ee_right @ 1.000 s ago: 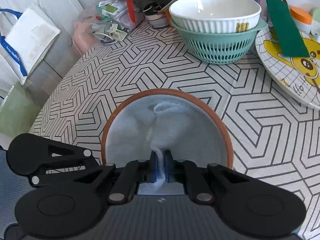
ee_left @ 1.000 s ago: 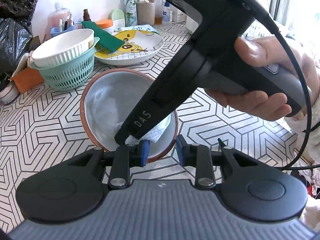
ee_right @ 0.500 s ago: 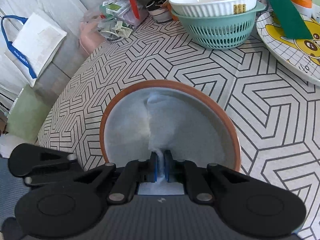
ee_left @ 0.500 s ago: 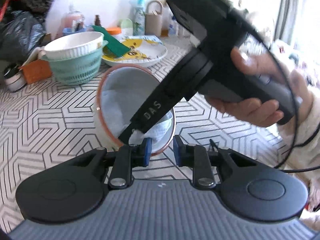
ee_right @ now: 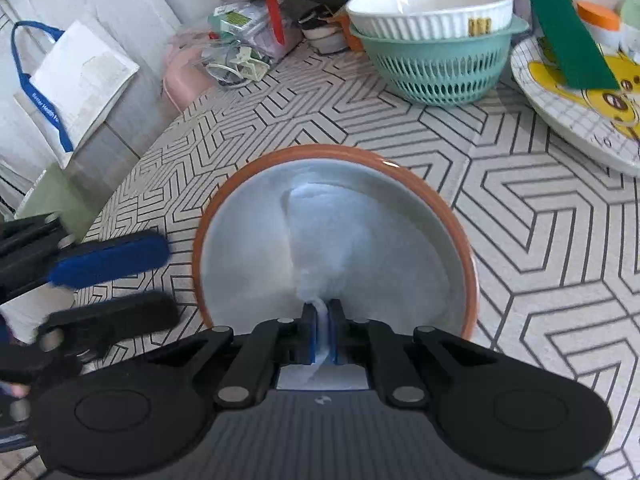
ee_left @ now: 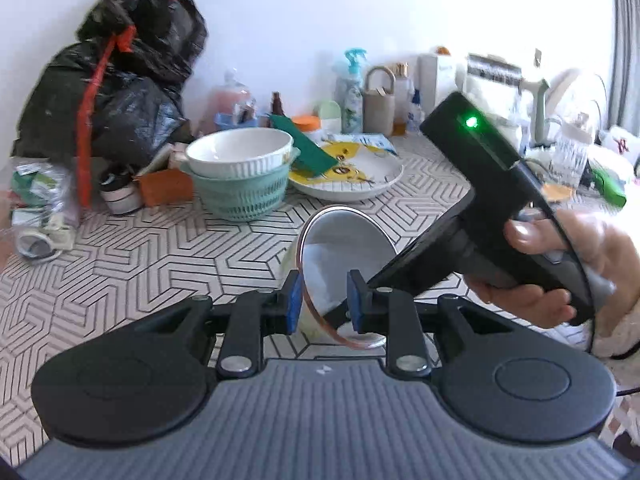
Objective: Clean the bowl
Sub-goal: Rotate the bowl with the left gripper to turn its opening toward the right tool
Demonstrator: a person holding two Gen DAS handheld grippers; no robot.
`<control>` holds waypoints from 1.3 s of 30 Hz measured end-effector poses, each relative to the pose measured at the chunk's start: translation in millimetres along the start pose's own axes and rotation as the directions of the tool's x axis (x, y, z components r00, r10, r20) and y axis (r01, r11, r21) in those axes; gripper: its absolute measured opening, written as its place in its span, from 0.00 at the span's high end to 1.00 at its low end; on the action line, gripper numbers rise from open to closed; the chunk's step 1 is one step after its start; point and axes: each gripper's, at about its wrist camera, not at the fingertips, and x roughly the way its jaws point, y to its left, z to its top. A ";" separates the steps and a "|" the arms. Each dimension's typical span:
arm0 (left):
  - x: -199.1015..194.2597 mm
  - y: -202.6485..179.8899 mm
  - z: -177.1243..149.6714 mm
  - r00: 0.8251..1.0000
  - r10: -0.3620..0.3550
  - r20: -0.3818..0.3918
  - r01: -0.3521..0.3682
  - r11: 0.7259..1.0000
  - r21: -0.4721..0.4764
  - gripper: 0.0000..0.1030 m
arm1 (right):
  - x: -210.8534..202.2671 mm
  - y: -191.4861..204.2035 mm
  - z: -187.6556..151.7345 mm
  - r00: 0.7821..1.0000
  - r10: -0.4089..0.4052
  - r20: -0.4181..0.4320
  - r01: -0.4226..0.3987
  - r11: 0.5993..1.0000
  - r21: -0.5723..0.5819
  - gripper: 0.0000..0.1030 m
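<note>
On the patterned worktop [ee_right: 540,240], near its left edge, the bowl [ee_right: 248,240] sits tilted, its rim between the left hand-held gripper's [ee_left: 324,300] parted fingers, while the right hand-held gripper [ee_right: 323,332] clamps a white cloth [ee_right: 320,240] inside it, open surface stretching rightward.

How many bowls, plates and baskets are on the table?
Bowls: 2, the orange-rimmed bowl and the white ribbed bowl
Plates: 1, the cartoon plate
Baskets: 1, the teal basket
Total: 4
</note>
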 end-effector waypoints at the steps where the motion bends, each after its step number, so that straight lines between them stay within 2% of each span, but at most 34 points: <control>1: 4.2 1.2 0.5 1.000 0.014 -0.004 -0.014 1.000 -0.007 0.78 | -0.1 -0.2 -0.7 1.000 0.000 -0.001 0.000 1.000 0.002 0.95; 3: 12.6 3.6 1.6 0.999 0.039 -0.012 -0.040 0.999 -0.022 0.76 | -0.2 -0.6 -2.1 1.000 0.001 -0.004 -0.001 1.000 0.005 0.95; 5: 21.4 7.8 2.1 1.000 0.024 -0.019 -0.026 0.998 -0.062 0.76 | -0.2 -0.8 -3.0 1.000 0.001 -0.004 -0.001 1.000 0.007 0.95; 9: 34.9 11.9 -2.5 0.999 0.039 -0.004 -0.039 0.994 -0.104 0.76 | -0.6 -0.1 -3.8 1.000 0.001 0.005 -0.001 1.000 0.000 0.95; 16: 40.3 10.7 -18.3 0.996 0.083 0.041 -0.076 0.986 -0.148 0.77 | -1.4 12.1 -9.4 0.998 -0.053 0.036 0.054 0.997 -0.052 0.95; 25: 33.5 4.3 -26.0 0.996 0.085 0.038 -0.077 0.980 -0.181 0.77 | -7.7 20.9 -39.4 0.982 -0.101 0.160 0.105 0.994 -0.019 0.94; 28: 33.0 -2.8 -28.6 0.993 0.103 0.052 -0.094 0.982 -0.164 0.79 | -10.5 22.9 -50.8 0.972 -0.113 0.205 0.116 0.993 0.002 0.94; 32: 32.3 -12.2 -32.2 0.989 0.128 0.071 -0.117 0.983 -0.141 0.83 | -15.8 19.4 -63.8 0.967 -0.081 0.240 0.072 0.996 0.047 0.94; 39: 29.7 -23.1 -37.3 0.986 0.142 0.086 -0.133 0.986 -0.100 0.83 | -23.9 3.1 -70.4 0.966 -0.045 0.253 0.020 0.995 0.098 0.96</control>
